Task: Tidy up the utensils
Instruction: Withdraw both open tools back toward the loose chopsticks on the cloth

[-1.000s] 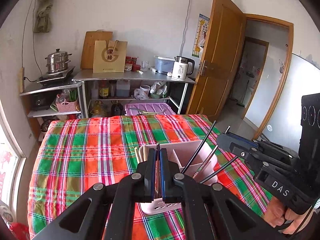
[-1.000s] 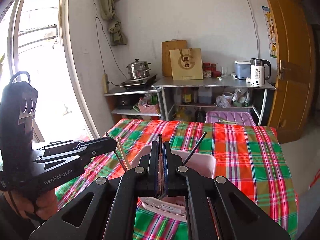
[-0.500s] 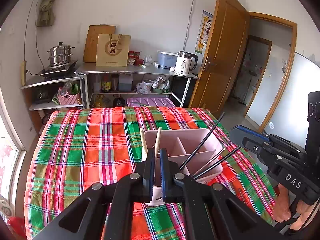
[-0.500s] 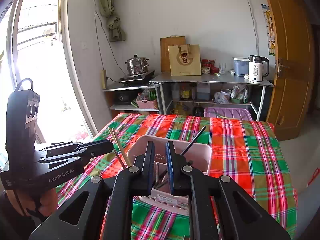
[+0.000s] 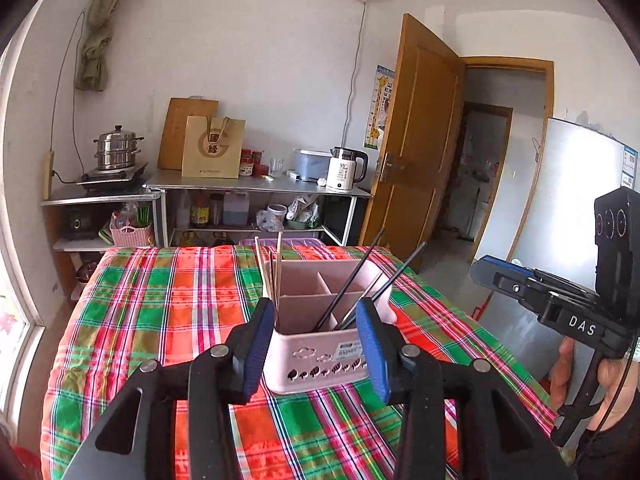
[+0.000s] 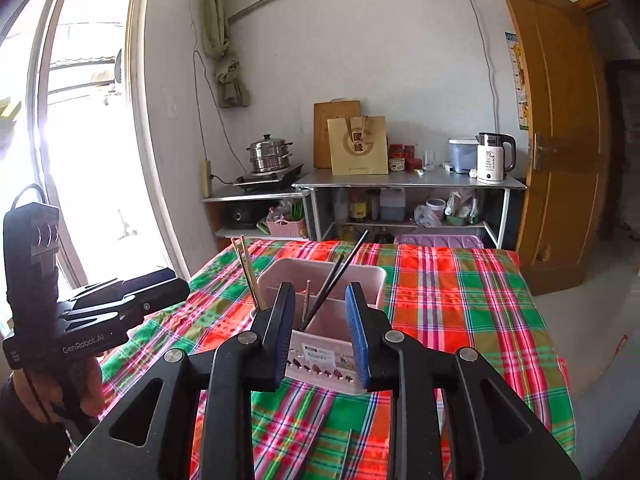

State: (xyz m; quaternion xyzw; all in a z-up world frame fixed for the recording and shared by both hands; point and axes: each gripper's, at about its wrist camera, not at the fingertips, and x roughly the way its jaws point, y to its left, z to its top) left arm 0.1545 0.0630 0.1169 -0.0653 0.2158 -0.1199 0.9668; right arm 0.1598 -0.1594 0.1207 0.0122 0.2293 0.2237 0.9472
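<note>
Both tools (image 5: 316,320) newly parted, "DAS" and "GenRobot.AI" (image 6: 83,345) lettering legible.

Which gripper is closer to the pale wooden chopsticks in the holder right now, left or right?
Left. The left gripper hangs in front of the pink holder, by the corner where the wooden chopsticks stand. The right gripper faces the holder's opposite side, farther off. Both jaws are opening, empty.

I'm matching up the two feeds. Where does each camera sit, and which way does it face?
Left wrist: on the left tool, facing the pink utensil holder and the door; right tool and hand at right.
Right wrist: on the right tool, facing holder and window; left tool at left.
Shared: holder, plaid tablecloth, kettle.
</note>
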